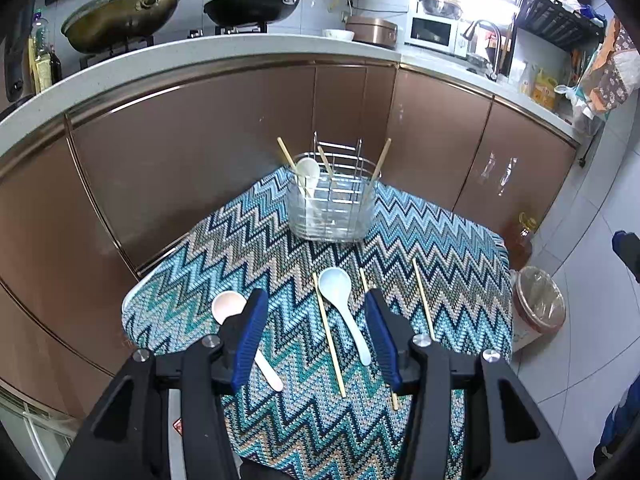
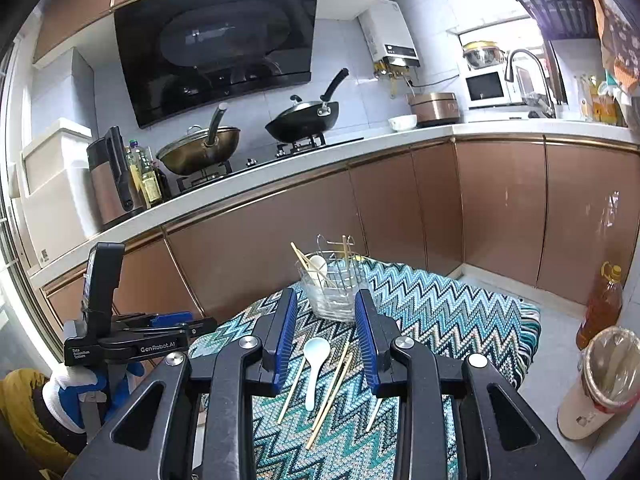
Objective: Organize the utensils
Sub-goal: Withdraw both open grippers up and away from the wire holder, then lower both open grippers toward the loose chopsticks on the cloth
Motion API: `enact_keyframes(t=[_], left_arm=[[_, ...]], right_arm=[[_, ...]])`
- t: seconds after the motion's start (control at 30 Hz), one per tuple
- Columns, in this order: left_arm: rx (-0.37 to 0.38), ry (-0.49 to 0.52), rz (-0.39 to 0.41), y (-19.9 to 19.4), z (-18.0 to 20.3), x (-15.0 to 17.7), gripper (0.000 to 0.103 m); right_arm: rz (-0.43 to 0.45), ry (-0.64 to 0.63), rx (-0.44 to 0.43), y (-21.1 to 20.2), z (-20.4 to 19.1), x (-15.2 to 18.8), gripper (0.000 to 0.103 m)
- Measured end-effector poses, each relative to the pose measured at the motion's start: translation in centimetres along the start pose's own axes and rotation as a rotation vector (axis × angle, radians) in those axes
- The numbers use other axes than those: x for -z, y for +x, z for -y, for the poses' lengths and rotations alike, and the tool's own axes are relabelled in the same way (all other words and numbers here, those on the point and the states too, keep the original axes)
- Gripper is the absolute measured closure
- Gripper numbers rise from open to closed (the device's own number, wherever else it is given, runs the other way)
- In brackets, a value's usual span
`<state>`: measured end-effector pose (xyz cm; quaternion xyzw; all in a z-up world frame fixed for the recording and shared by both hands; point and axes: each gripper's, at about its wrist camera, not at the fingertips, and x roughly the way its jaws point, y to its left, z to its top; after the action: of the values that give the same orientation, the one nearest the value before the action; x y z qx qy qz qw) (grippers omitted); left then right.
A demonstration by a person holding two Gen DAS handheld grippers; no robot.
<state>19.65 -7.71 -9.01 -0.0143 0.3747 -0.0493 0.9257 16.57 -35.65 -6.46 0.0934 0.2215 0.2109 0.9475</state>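
Utensils loose on your zigzag cloth (image 1: 440, 240).
Both your grippers, left gripper (image 1: 316, 336) and right gripper (image 2: 326, 340), gape empty above blue spoon (image 1: 340, 304); holder (image 1: 332, 208) beyond.

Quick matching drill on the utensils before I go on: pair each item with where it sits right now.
Items:
1. pale blue spoon
2. pink spoon
3. white spoon
4. chopstick farthest right in the left wrist view

Places:
A. standing in the utensil holder
B. flat on the cloth, beyond the left gripper's right finger
C. on the cloth, partly hidden behind the left gripper's left finger
D. on the cloth, seen between the left gripper's open fingers

Pairs: 1-D, 2-C, 3-A, 4-B
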Motion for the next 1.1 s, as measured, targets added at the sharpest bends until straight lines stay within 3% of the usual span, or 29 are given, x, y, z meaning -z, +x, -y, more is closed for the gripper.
enact_keyframes(t=[0.8, 1.1], left_arm=[[0.06, -0.022, -0.129, 3.9, -0.8, 1.9, 0.055], [0.126, -0.048, -0.259, 7.9, -1.2, 3.1, 0.055]], right_arm=[[-0.07, 0.009, 0.003, 2.4, -0.2, 1.4, 0.073], [-0.138, 0.019, 0.031, 4.6, -0.1, 2.4, 0.073]])
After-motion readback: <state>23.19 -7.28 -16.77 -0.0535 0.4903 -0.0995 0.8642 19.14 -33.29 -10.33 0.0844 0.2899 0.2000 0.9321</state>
